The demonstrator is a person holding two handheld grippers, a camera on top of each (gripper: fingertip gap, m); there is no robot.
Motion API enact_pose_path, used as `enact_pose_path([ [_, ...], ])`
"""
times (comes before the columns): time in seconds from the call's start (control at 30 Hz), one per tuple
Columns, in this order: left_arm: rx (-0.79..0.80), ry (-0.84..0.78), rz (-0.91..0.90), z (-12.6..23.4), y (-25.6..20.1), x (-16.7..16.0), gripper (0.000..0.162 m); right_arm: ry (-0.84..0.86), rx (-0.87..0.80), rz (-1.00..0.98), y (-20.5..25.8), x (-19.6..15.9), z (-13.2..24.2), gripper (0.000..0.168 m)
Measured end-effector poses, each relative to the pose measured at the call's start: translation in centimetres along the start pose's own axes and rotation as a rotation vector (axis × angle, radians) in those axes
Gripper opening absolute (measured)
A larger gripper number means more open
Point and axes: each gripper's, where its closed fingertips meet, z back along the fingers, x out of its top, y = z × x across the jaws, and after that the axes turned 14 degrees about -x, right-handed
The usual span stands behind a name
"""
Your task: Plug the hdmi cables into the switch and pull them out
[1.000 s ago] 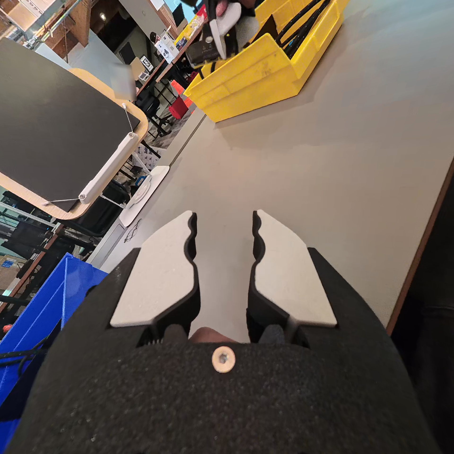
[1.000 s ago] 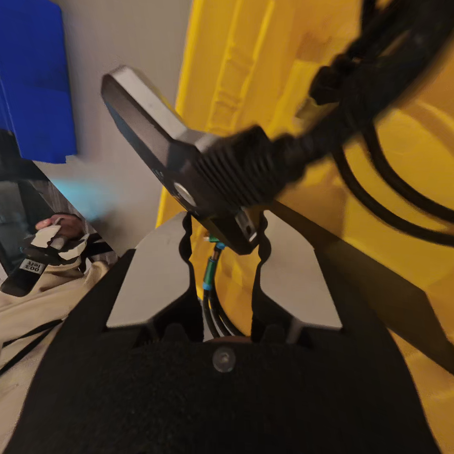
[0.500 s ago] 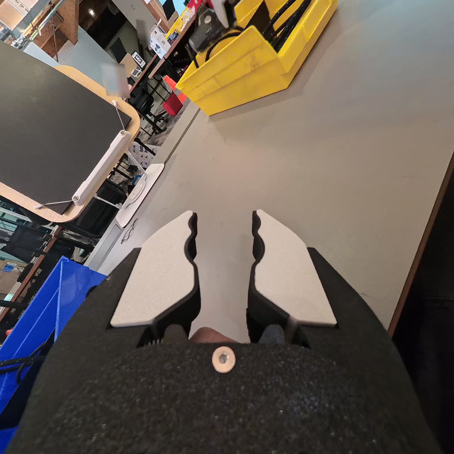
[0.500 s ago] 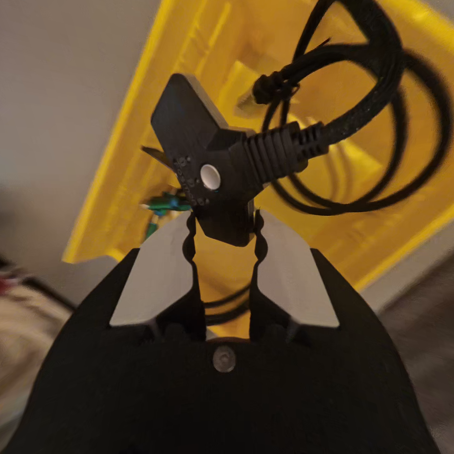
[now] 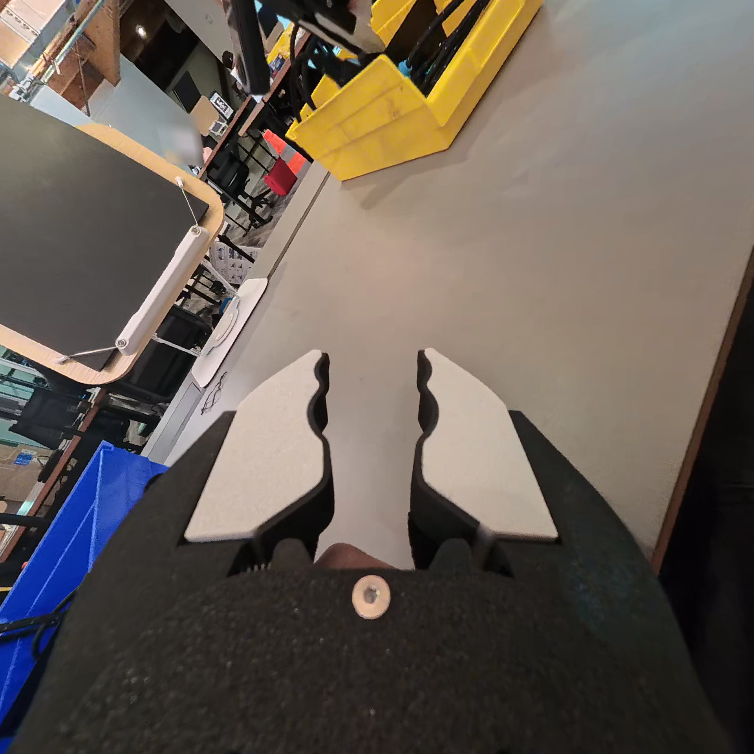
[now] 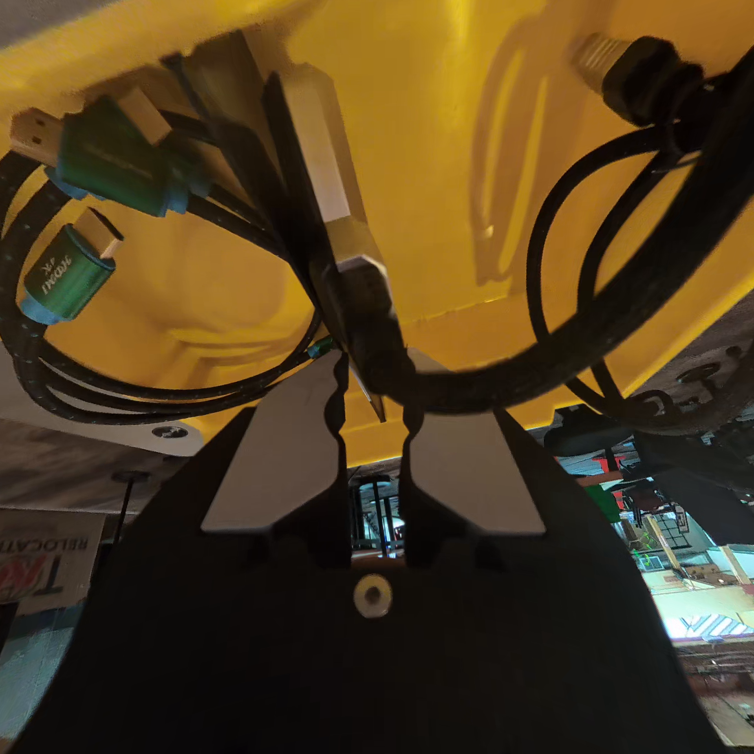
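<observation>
Snagging worries me: my right gripper [image 6: 373,373] pinches the black switch [image 6: 326,228] over the yellow plastic bin [image 6: 408,122], its braided black cable [image 6: 571,347] looped; my left gripper [image 5: 372,363] hangs spread, empty.

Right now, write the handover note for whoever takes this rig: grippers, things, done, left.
Left gripper: open, empty, over the bare grey table.
Right gripper: shut on the switch, a black box with its own thick black cable, held over the yellow bin.
HDMI cables: in the bin, green plugs loose, none seen in the switch.
Done: switch picked up.
Left: set the switch on the table, fetch cables, plug in, pull out.
</observation>
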Motion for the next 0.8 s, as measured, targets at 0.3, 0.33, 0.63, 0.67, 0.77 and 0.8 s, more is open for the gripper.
enact_pose_path([
  [0.3,-0.005,0.0,0.065,1.2,0.2,-0.8,0.041,-0.356,0.069,-0.303,-1.2,-1.1,7.0,0.041],
  [0.33,-0.016,-0.003,0.097,1.3,0.2,-0.8,0.041,-0.445,0.052,-0.373,-1.3,-1.0,8.5,0.041],
  [0.63,-0.059,-0.115,0.68,4.4,2.5,-3.2,0.044,-1.494,-0.003,-1.006,14.5,2.7,19.1,0.047],
  [0.67,-0.04,-0.131,0.722,5.1,2.6,-3.7,0.044,-1.557,0.048,-1.117,17.5,3.1,18.7,0.044],
  [0.77,0.024,-0.145,0.802,7.1,2.9,-4.7,0.046,-1.6,0.244,-1.354,26.6,5.0,16.0,0.043],
  [0.8,0.039,-0.152,0.824,7.7,3.0,-4.8,0.048,-1.557,0.294,-1.356,28.0,5.1,16.0,0.049],
])
